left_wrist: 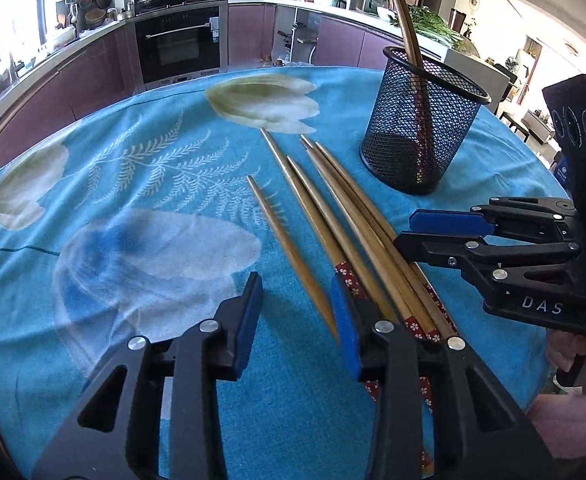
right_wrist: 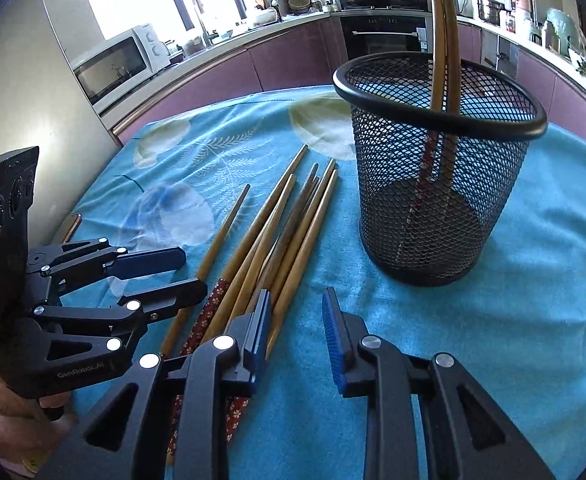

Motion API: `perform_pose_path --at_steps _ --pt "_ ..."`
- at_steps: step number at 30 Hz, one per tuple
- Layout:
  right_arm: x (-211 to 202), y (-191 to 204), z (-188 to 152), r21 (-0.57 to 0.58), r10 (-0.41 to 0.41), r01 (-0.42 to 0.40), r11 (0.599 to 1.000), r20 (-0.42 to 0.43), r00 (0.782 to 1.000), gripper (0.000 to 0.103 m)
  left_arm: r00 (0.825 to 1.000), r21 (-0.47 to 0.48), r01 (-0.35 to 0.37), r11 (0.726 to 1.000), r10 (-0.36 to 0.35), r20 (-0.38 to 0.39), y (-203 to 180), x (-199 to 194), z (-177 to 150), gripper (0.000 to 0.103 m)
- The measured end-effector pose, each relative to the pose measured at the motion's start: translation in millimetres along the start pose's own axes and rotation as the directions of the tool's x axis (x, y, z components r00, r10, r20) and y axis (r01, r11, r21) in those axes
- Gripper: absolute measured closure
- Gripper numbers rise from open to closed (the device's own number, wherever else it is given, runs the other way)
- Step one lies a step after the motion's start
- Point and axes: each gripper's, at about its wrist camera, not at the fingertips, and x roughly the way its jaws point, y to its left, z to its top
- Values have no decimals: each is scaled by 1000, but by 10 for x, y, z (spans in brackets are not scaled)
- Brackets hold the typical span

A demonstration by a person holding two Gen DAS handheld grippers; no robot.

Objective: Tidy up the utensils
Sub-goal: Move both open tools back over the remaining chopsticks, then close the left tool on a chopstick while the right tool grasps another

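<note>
The fingers of the left gripper [left_wrist: 297,312] stood wide apart and held nothing, as seen from the left wrist. Its blue pads hung low over the blue flowered cloth [left_wrist: 133,184] that covered the surface. One loose chopstick [left_wrist: 289,252] ran up between the two fingers, though I could not tell whether either pad touched it. The right-hand finger [left_wrist: 345,320] lay over the patterned red ends of the other chopsticks [left_wrist: 349,216], a bundle that fanned away toward the far side. Beyond their tips, to the right, stood the black mesh holder [left_wrist: 421,124], upright, with two chopsticks [left_wrist: 407,28] leaning inside it. The right gripper [left_wrist: 409,228] reached in from the right edge just beside the bundle, its fingers parted and empty.

From the right wrist, the right gripper [right_wrist: 297,320] also had its fingers apart by a moderate gap, gripping nothing. Its left finger [right_wrist: 261,328] sat over the near part of the chopstick bundle [right_wrist: 289,232], while the right finger [right_wrist: 335,344] hung over bare cloth [right_wrist: 513,280]. The mesh holder [right_wrist: 433,208] stood close ahead and to the right, well filled by light, with its pair of chopsticks [right_wrist: 449,48] rising past the rim. On the left, the left gripper [right_wrist: 193,276] came in with fingers spread, its lower finger near the loose chopstick [right_wrist: 217,244].
</note>
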Motion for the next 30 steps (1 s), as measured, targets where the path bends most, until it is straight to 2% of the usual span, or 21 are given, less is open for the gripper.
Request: perform_pose_path --at_steps 5,13,16,19,21,26,30 --pt "-8 -2 2 -15 -36 36 999 -11 999 81 1000 5 -7 1000 7 -7 16 -2 3 74" --pt "56 -4 41 -8 -62 62 998 -7 998 80 1000 4 -14 1000 14 -10 20 36 43 75" --pt "83 8 58 -11 -73 73 997 4 997 81 1000 -8 -21 1000 21 -6 30 58 70 77" --pt "99 6 66 -2 -80 80 997 12 997 86 999 -22 -33 999 33 -4 40 67 79 81" --pt "97 -12 70 11 -66 66 998 10 998 95 999 -33 -38 999 38 -4 56 68 79 85" --pt "81 -47 56 38 -47 46 998 12 999 96 999 -76 -35 996 35 -1 101 59 56 93" --pt "19 -65 41 40 -41 40 998 21 999 98 999 -86 -36 996 37 -1 106 51 40 95"
